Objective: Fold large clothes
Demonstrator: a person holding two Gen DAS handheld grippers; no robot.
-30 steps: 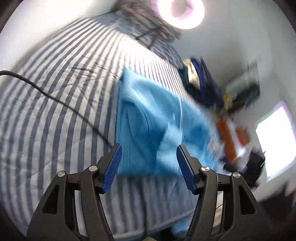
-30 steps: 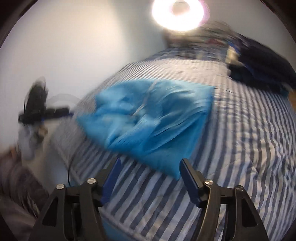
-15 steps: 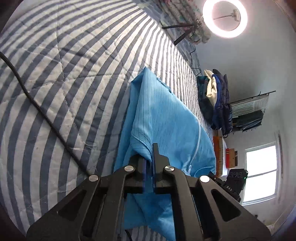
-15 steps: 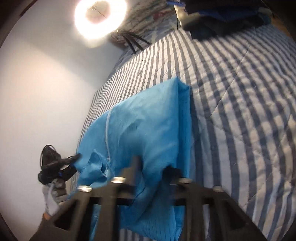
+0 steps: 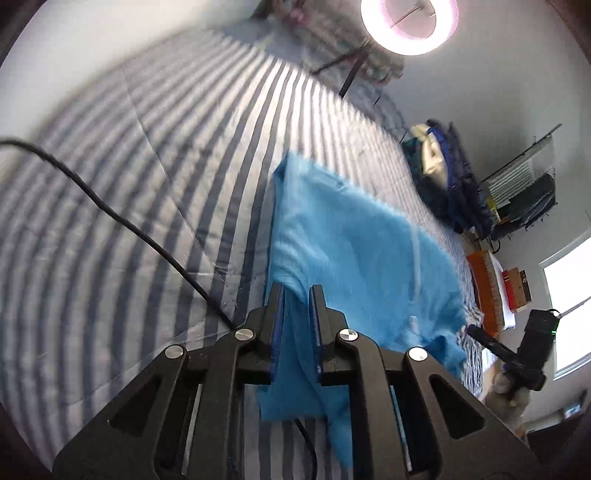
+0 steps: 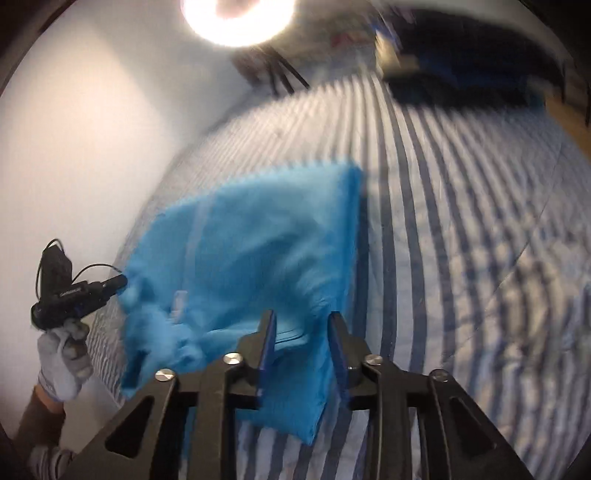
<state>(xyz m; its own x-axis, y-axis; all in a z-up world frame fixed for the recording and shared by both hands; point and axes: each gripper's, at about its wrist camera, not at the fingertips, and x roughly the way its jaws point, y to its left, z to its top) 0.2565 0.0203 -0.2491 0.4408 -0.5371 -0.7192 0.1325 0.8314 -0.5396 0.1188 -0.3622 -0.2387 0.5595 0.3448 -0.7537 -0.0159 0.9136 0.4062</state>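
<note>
A large bright blue garment lies partly folded on the striped bed; it also shows in the right wrist view. My left gripper has its jaws a narrow gap apart with the near blue corner between them. My right gripper has its jaws a wider gap apart around the opposite near edge of the cloth. The left gripper and its gloved hand show at the left of the right wrist view. Both views are motion-blurred.
The grey-and-white striped bedspread fills both views. A black cable runs across it on the left. A pile of dark clothes sits at the far side, a ring light beyond it, and a window at right.
Both grippers closed on the near edge of the blue garment half a second ago. Now their jaws have parted somewhat, the right wider, and the views have tilted up.
</note>
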